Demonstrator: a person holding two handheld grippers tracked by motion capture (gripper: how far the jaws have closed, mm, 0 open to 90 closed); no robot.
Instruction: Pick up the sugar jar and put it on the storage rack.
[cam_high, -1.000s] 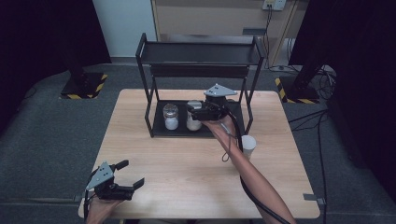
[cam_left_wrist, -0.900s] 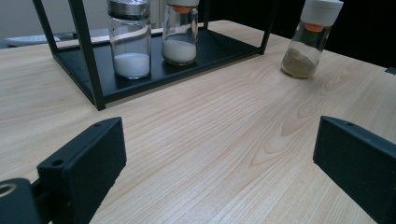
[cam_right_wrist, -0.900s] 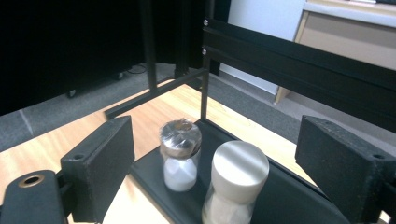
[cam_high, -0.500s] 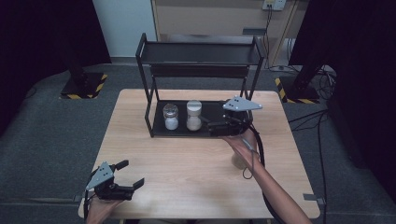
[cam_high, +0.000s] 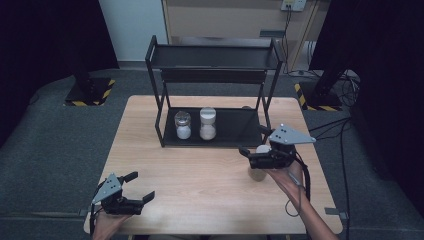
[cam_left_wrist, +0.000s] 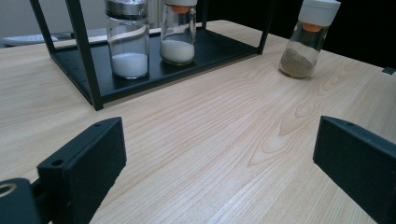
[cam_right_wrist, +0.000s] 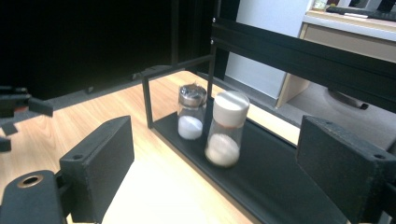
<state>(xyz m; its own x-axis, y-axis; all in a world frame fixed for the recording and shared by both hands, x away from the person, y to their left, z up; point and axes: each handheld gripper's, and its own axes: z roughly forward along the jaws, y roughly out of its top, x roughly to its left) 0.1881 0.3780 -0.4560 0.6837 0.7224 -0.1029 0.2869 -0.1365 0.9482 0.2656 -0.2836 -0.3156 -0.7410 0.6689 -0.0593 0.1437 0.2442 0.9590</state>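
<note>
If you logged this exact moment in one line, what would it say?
left gripper: open, idle | right gripper: open, above brown-spice jar | rack: two white-powder jars

Even overhead light, dark bkgd; right claw view slightly blurred, soft shadows.

Light wood table (cam_high: 200, 170) on grey carpet; black two-tier rack (cam_high: 215, 95) stands on its far half, legs on the tabletop. Rack's bottom shelf (cam_high: 235, 127) holds two jars side by side, just apart: metal-capped jar (cam_high: 183, 125) with white powder on the left, white-capped jar (cam_high: 207, 123) with off-white powder on the right; top shelf (cam_high: 215, 56) looks bare. A third jar (cam_left_wrist: 308, 39), white cap, orange collar, grey-brown powder, stands straight on the tabletop off the rack's right front corner.
</note>
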